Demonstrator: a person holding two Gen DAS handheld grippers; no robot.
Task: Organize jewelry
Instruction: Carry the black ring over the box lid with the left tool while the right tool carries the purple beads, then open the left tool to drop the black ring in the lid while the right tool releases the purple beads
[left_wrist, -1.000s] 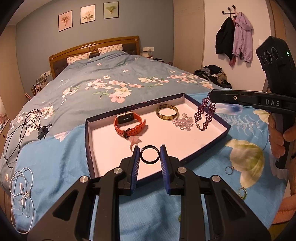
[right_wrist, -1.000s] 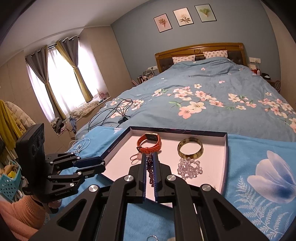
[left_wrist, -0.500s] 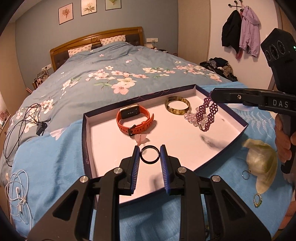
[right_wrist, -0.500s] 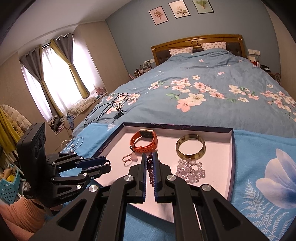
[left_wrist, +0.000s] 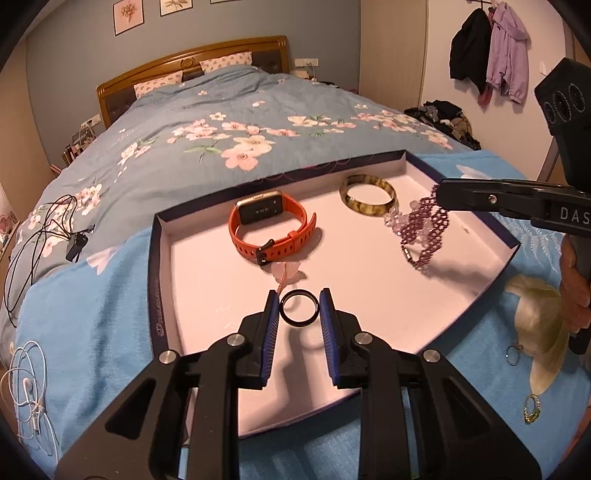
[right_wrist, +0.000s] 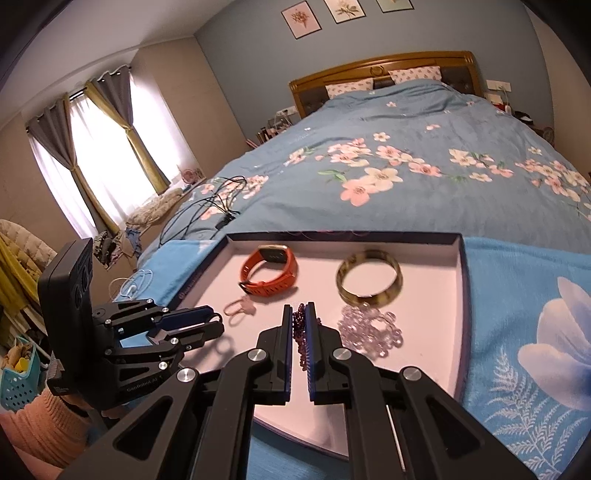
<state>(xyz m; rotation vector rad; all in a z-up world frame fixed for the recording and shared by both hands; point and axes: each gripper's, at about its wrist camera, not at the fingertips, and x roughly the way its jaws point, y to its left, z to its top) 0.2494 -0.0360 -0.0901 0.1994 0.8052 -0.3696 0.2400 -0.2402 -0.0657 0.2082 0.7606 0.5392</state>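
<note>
My left gripper (left_wrist: 298, 299) is shut on a black ring (left_wrist: 299, 323), held level between the blue pads low over the near part of the white-floored tray (left_wrist: 153, 280). My right gripper (right_wrist: 298, 308) is shut on a purple beaded bracelet (right_wrist: 300, 328). From its tips the bracelet (left_wrist: 424, 236) hangs down over the tray's right side, its lower end near the floor. In the tray lie an orange watch (left_wrist: 271, 229), a mottled bangle (left_wrist: 368, 194), a clear bead bracelet (right_wrist: 369, 328) and a small pink charm (left_wrist: 290, 273).
The tray lies on a blue blanket (left_wrist: 92, 314) at the foot of a flowered bed. Two small rings (left_wrist: 514, 350) (left_wrist: 532, 412) lie on the blanket right of the tray. White earphones (left_wrist: 29, 387) and black cables (left_wrist: 37, 236) lie to the left.
Both grippers have come forward and lower over the tray, each keeping its grip. The purple bracelet now hangs closer to the tray floor, beside the clear beads.
</note>
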